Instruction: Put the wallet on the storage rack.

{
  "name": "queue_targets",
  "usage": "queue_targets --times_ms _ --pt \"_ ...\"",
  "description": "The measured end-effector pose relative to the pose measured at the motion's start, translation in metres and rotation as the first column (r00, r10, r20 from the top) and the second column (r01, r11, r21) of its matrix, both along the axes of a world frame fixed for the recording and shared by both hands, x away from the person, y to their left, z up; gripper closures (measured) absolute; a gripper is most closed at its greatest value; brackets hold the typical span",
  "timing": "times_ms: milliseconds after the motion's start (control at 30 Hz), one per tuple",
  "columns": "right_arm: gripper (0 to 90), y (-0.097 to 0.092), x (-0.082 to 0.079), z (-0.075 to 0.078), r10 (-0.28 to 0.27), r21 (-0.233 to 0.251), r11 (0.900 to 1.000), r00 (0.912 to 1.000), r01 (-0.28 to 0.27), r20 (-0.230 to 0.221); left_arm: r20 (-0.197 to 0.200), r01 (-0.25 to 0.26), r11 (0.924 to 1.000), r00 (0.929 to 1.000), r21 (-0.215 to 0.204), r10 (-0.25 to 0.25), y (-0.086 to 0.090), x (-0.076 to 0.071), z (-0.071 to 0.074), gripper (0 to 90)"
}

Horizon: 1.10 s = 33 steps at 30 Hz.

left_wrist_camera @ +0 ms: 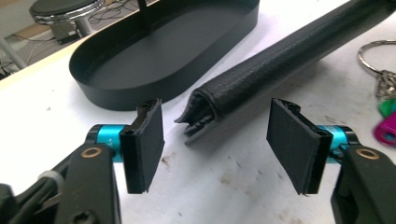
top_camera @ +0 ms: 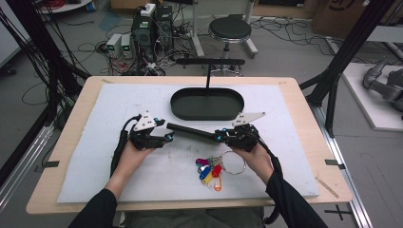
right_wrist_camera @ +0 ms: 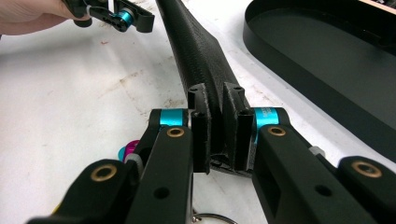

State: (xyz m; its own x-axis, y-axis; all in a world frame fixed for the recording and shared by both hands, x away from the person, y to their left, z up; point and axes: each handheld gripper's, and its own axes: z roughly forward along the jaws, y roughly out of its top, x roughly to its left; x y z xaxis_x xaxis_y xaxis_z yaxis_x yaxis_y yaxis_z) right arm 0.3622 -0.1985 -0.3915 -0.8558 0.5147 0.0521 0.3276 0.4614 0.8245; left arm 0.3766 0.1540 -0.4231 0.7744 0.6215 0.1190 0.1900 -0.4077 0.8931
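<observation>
The oval black tray (top_camera: 207, 104), upper centre, holds nothing. The right gripper (right_wrist_camera: 215, 133) pinches a textured black sleeve (top_camera: 190, 132); the left gripper (left_wrist_camera: 215, 144) stands spread around its end.

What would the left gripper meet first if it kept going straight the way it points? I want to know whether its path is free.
Probably the near end of the black leather-look case: it lies just ahead of the open left gripper, between its jaws' line. The black oval tray sits farther back.
</observation>
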Motion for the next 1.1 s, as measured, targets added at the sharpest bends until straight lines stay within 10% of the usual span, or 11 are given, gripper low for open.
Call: queue_targets --times_ms 267,400,633,867,1100 --pt "82.9 -0.004 0.004 0.002 -0.002 0.008 1.0 0.9998 0.002 -0.017 0.025 0.118 0.9928 0.9928 -0.021 -0.117 -0.009 0.015 -0.002 37.8" --pt "82.5 -0.007 0.007 0.002 -0.013 0.012 0.9999 0.9997 0.013 -0.02 0.058 0.135 0.9899 0.9888 0.045 -0.137 -0.01 0.012 -0.001 56.8" --pt "78.5 -0.023 0.012 0.004 -0.068 0.06 0.9958 0.9975 0.069 -0.022 0.047 0.17 0.9849 0.984 0.033 -0.172 -0.014 0.007 0.004 74.9" --pt "42.1 -0.037 0.021 0.001 -0.103 0.121 0.9872 0.9945 0.104 -0.018 -0.013 0.213 0.9768 0.9768 -0.019 -0.214 -0.015 0.004 0.006 77.3" --pt "34.0 -0.051 0.027 -0.003 -0.014 0.102 0.9947 0.9993 0.011 0.033 -0.062 0.223 0.9708 0.9715 -0.088 -0.229 -0.009 0.003 0.008 77.5"
